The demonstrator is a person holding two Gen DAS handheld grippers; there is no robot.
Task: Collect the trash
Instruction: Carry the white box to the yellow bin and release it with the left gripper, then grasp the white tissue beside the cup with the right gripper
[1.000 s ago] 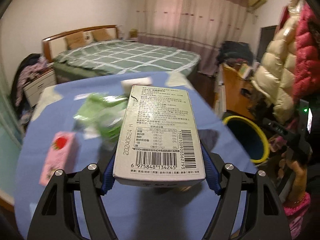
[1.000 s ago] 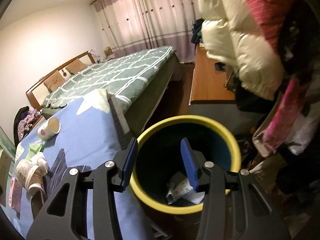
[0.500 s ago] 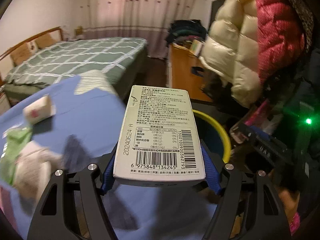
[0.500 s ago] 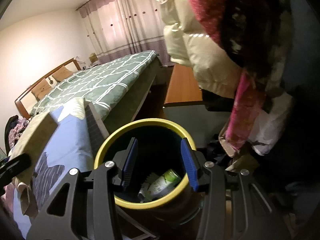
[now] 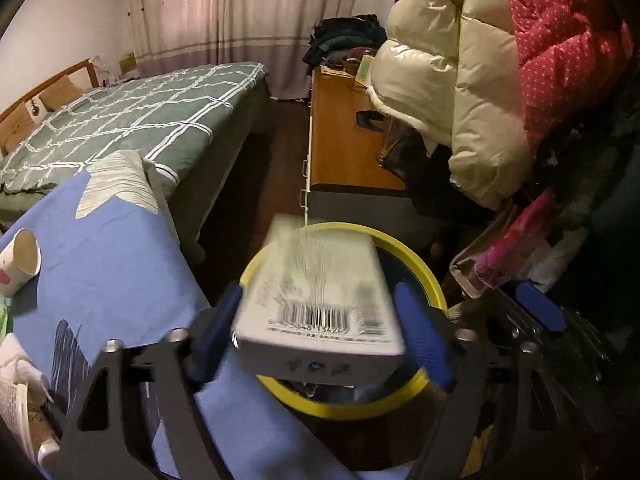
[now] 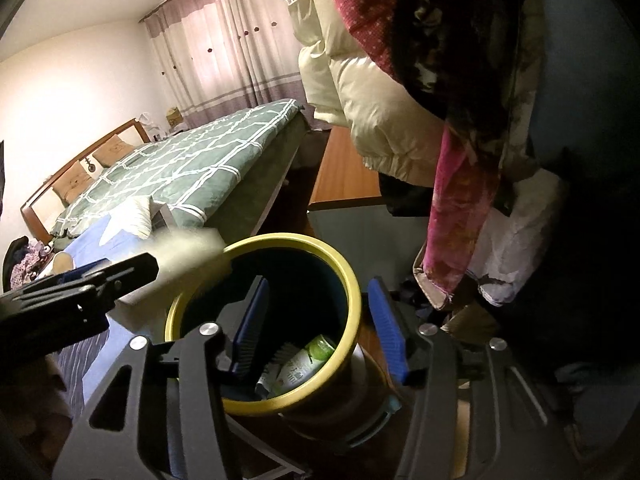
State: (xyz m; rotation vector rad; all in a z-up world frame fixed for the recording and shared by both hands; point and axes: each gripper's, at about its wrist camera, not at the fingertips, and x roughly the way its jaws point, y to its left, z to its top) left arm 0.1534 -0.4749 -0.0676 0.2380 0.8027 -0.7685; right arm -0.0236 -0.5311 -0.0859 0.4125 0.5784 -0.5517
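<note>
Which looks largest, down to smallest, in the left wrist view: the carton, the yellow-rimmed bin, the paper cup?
1. Carton and yellow-rimmed bin: not ranked. The carton fills more of the picture but sits nearer the camera, covering much of the bin.
2. Paper cup, smallest, partly cut off at the left edge.

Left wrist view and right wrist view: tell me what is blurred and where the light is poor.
Left wrist view: the carton between the left gripper's opening jaws is motion-smeared, its barcode streaked; the bin behind is sharp. Right wrist view: the same carton is a pale smear at the bin rim; the bin's inside and the right edge of the frame are dark; the ceiling at top left glares.
</note>
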